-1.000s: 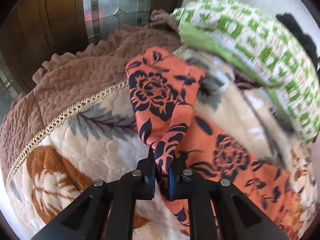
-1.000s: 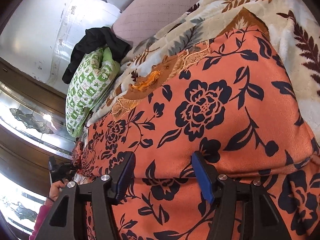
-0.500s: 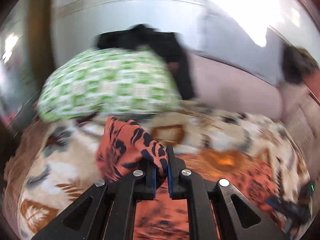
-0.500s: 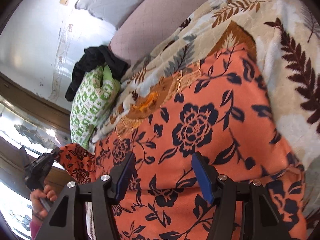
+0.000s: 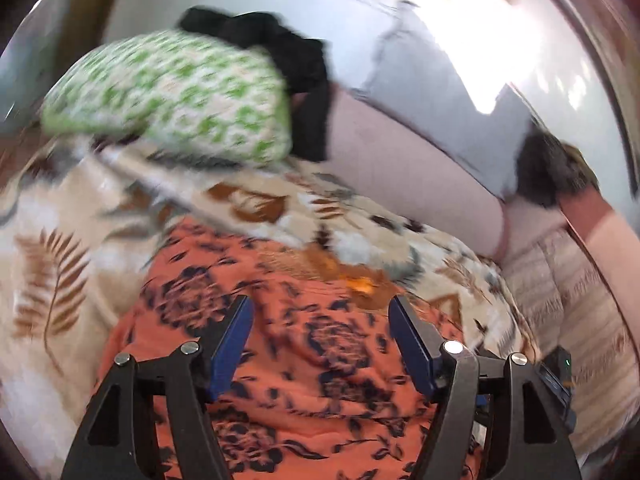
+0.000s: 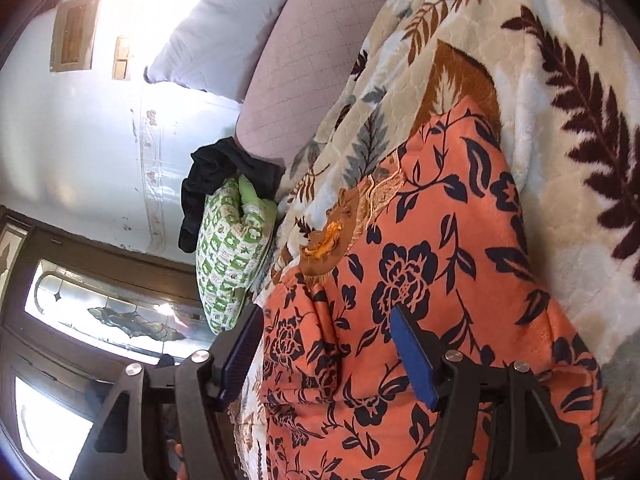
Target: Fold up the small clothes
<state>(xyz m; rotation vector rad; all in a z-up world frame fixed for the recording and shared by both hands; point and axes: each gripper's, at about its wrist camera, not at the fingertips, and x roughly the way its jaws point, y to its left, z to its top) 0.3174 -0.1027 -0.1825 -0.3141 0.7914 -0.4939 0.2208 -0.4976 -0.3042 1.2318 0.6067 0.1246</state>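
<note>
Orange floral-print cloth garment (image 5: 304, 352): sleeve just dropped across its body, fold laid.
Left gripper (image 5: 320, 344): jaws opening, now gripping nothing.
Right gripper (image 6: 328, 352): opening, empty above the cloth.

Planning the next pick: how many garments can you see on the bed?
2: the orange floral garment spread on the blanket, and a black garment bunched behind the green pillow. More may be hidden.

One orange floral garment (image 6: 432, 248), two pillows (image 6: 228, 256).
</note>
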